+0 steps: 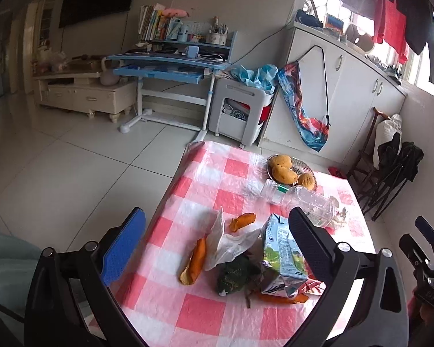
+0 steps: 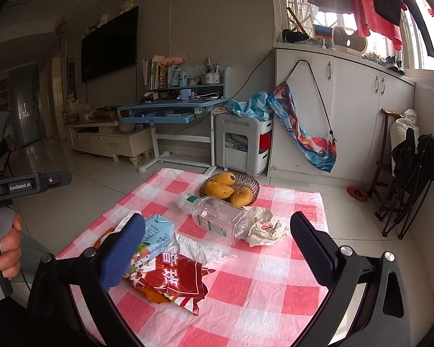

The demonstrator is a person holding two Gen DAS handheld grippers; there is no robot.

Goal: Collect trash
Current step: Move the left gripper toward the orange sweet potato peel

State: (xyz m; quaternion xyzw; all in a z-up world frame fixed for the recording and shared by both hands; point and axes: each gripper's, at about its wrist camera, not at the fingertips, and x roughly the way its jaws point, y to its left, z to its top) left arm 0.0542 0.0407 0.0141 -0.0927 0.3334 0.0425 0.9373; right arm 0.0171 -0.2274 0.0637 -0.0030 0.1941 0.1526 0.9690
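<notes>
Trash lies on a table with a pink-and-white checked cloth (image 1: 205, 312) (image 2: 263, 289). There is a milk carton (image 1: 280, 260) (image 2: 156, 237), an empty clear bottle (image 1: 301, 199) (image 2: 217, 217) on its side, orange peels (image 1: 193, 263), a clear plastic bag (image 1: 228, 240), a dark green wrapper (image 1: 234, 274), a red snack wrapper (image 2: 179, 280) and crumpled paper (image 2: 266, 228). My left gripper (image 1: 217, 248) is open above the peels and carton. My right gripper (image 2: 217, 257) is open above the red wrapper.
A wicker basket (image 1: 303, 167) (image 2: 246, 182) of mangoes sits at the table's far side. Beyond stand a blue desk (image 1: 165, 66), a grey stool (image 1: 240, 107), white cabinets (image 2: 344, 115) and folded chairs (image 2: 405, 179). The tiled floor (image 1: 72, 167) lies left.
</notes>
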